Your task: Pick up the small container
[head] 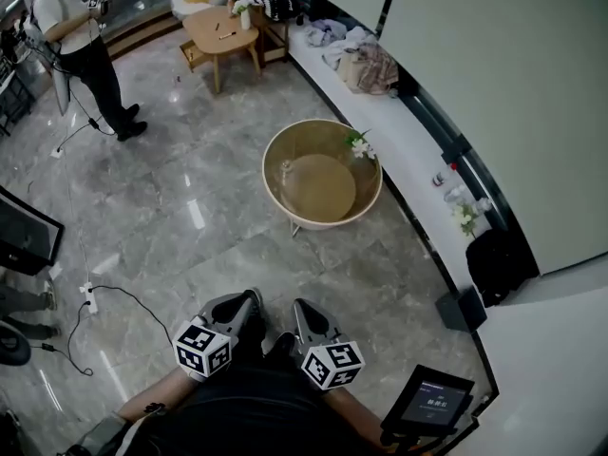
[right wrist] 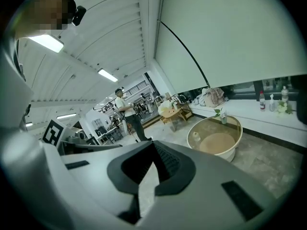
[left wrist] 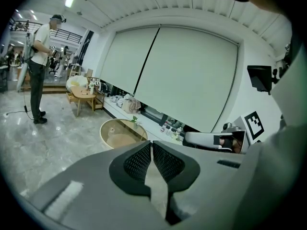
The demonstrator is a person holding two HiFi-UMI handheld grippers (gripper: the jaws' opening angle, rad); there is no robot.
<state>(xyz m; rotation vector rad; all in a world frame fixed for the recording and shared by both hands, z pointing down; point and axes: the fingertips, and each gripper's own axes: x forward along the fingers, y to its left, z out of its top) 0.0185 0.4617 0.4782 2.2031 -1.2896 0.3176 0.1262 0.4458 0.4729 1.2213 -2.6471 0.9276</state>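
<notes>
Marble floor [head: 171,217], head view: grey, glossy. Round table [head: 273,186] stands on it, well ahead of you.
Small container [head: 285,167], head view: pale, upright on the table's glass top, near the left rim. Flower vase [head: 359,146] is at the opposite rim, well apart.
Left gripper [head: 253,300], head view: low in frame, close to your body, far from the table.
Right gripper [head: 300,308], head view: just beside the left one, pointing the same way.
Jaws, left gripper view: closed pad to pad, nothing between them. Table shows beyond the tips; the container is only a pale speck on the glass.
Jaws, right gripper view: also closed and empty. Table sits right of the tips. Container is clearest here: short, w/ a rounded top, at the table's left side.
Weight (est.): prob. light; one gripper should do.
Stiffness (est.): looks rigid; material can't be confirmed at this range.
Surface (est.): prob. smooth. The glass under it gives little friction, so a nudge may slide or tip it.
Grip pt: take it across the body, below the top, pads square to the sides. Avoid the top alone.
Pre-req: open the jaws before you reach in. Approach from the left rim side, clear of the vase.
Status: pick-up not begun.
</notes>
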